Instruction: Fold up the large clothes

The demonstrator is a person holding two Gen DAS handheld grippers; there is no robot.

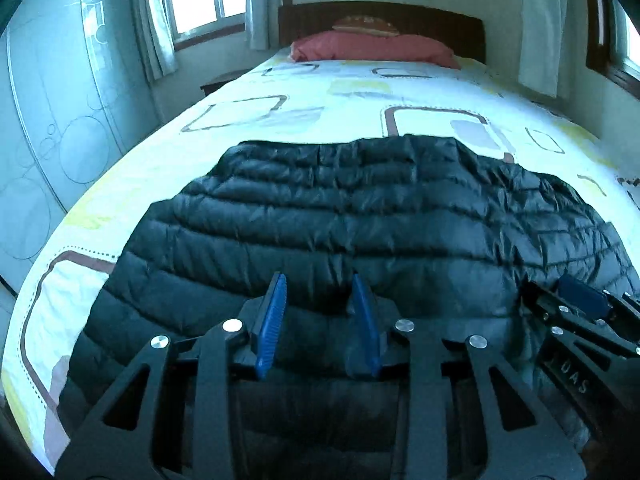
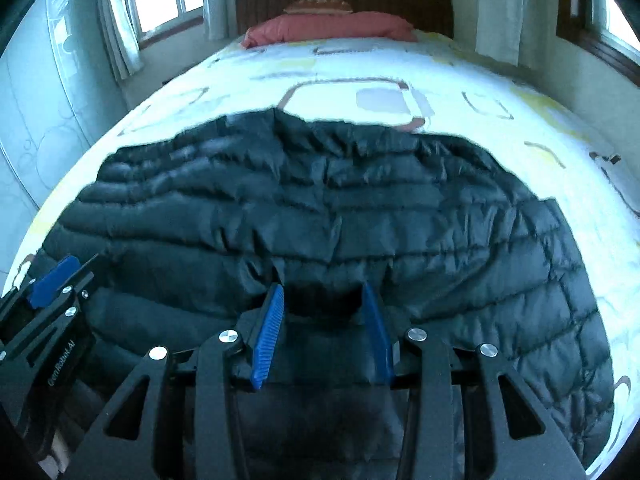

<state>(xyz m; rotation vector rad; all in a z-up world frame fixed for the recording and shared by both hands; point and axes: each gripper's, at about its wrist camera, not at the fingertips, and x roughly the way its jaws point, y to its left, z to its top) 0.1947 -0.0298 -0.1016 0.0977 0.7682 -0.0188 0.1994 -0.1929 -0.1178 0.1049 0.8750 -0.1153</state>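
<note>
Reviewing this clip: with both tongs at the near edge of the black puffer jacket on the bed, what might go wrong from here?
1. The puffer jacket looks slick and bulky; its hem may slip from the left tongs or right tongs.
2. Uneven pulling could skew the fold.
3. Its far edge is rumpled, so creases may get folded in.

The black quilted puffer jacket lies on the patterned bedsheet, lower frame; the red pillow lies behind it, upper centre.

My pads are blue on black arms. The jacket in the frame's middle is black, quilted in horizontal bands. The sheet is white with brown-outlined squares, yellow patches. The pillow at the top is red.
</note>
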